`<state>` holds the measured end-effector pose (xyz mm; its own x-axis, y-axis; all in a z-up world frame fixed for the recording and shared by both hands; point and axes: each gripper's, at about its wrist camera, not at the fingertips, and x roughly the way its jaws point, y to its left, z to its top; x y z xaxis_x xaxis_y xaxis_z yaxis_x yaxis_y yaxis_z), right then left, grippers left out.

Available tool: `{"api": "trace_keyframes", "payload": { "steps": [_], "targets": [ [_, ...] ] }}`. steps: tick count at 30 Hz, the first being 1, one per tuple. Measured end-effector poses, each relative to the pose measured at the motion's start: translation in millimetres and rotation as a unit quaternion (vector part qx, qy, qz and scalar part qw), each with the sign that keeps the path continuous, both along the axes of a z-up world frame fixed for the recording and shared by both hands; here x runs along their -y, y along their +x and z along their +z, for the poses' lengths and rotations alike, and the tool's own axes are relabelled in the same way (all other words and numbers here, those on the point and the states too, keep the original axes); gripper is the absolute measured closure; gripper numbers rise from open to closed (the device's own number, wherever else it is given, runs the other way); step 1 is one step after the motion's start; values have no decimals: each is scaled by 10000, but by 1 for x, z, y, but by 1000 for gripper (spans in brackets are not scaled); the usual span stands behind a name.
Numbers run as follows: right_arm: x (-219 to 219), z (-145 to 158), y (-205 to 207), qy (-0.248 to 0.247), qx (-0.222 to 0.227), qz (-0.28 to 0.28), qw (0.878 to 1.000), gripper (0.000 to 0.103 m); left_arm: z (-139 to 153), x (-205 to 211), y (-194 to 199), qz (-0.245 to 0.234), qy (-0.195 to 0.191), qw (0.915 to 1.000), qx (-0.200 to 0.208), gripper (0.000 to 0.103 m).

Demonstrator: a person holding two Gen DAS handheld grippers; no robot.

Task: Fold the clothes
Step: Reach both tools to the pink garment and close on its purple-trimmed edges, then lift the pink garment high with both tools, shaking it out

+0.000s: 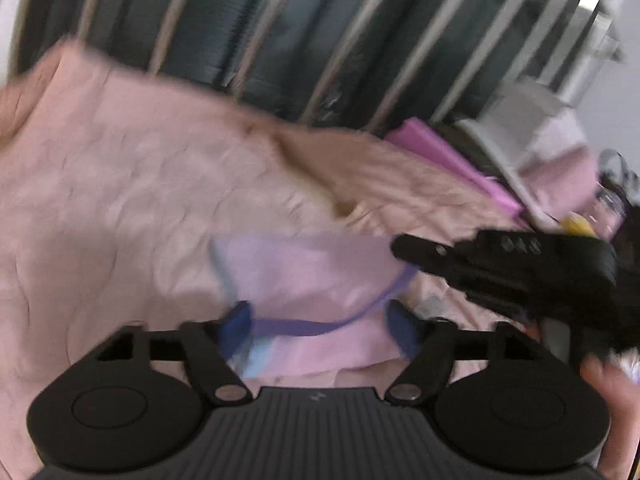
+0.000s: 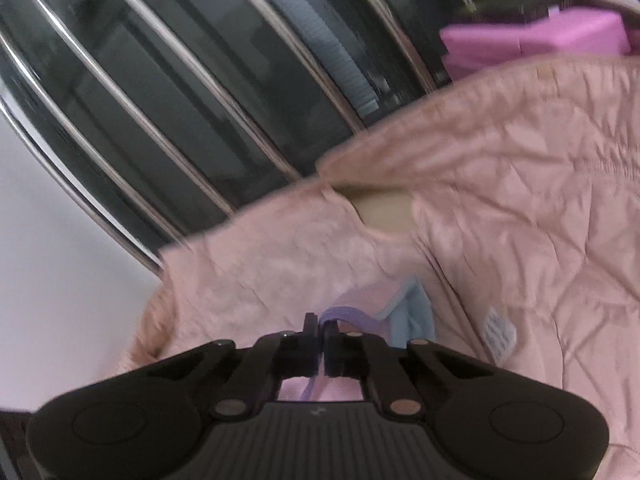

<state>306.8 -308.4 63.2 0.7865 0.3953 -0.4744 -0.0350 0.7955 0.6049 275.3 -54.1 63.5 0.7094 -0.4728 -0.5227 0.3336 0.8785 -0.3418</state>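
A small lilac garment (image 1: 312,272) with purple trim (image 1: 304,326) and a pale blue part lies on a large pink quilted cloth (image 1: 120,184). My left gripper (image 1: 322,324) is open, its blue fingertips (image 1: 240,318) on either side of the trim. The right gripper (image 1: 500,268) reaches in from the right. In the right wrist view the right gripper (image 2: 320,326) is shut on the purple trim (image 2: 348,316) of the lilac garment (image 2: 372,300), over the pink quilted cloth (image 2: 500,200), which bears a white label (image 2: 500,336). Both views are blurred.
Dark panels with shiny metal bars (image 1: 280,32) stand behind the cloth. A folded magenta cloth (image 2: 532,40) and a grey-white container (image 1: 532,140) sit at the far right. A person's hand (image 1: 612,384) shows at the lower right. A white wall (image 2: 60,260) is at left.
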Motion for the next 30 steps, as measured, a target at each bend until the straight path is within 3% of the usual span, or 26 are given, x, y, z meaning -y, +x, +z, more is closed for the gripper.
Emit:
{"api": "trace_keyframes", "payload": {
  "steps": [1,4,8,9,11,12,13,17,19,22,25,30],
  "targets": [
    [2,5,-3,59,115,-35,9999,101,2,2,-2,-95,-4,9999,99,2],
    [5,24,-14,213,425,-18,9989,101,12,18,-22,-498,270,9957,728,1],
    [-2,57,-34,193,877,230,9957,101,8,49,-33,-644,1108,9864,1026,2],
    [-3,65,-40,163,992,258,9946,102,6,53,-33,-574,1336,9839,1043,9],
    [-6,79,-53,95,1225,288,9920,102,4,58,-31,-353,1644,9805,1015,51],
    [-8,87,-59,56,1344,291,9905,102,7,55,-28,-217,1652,9817,926,86],
    [-9,93,-65,9,1442,282,9891,102,15,47,-31,-108,1518,9833,1000,96],
    [-13,118,-91,-181,1833,247,9826,102,46,13,-42,342,975,9861,1301,98],
    [-16,130,-104,-243,2028,330,9784,102,76,-7,-61,708,577,9831,1586,99],
    [-19,151,-133,-279,2495,499,9667,102,118,-23,-105,993,144,9675,2321,100],
    [-24,174,-178,-339,3136,486,9477,102,156,-35,-161,1143,-295,9430,3113,100],
    [-32,205,-282,-623,4313,651,8977,102,191,-43,-259,1088,-772,9031,4082,100]
  ]
}}
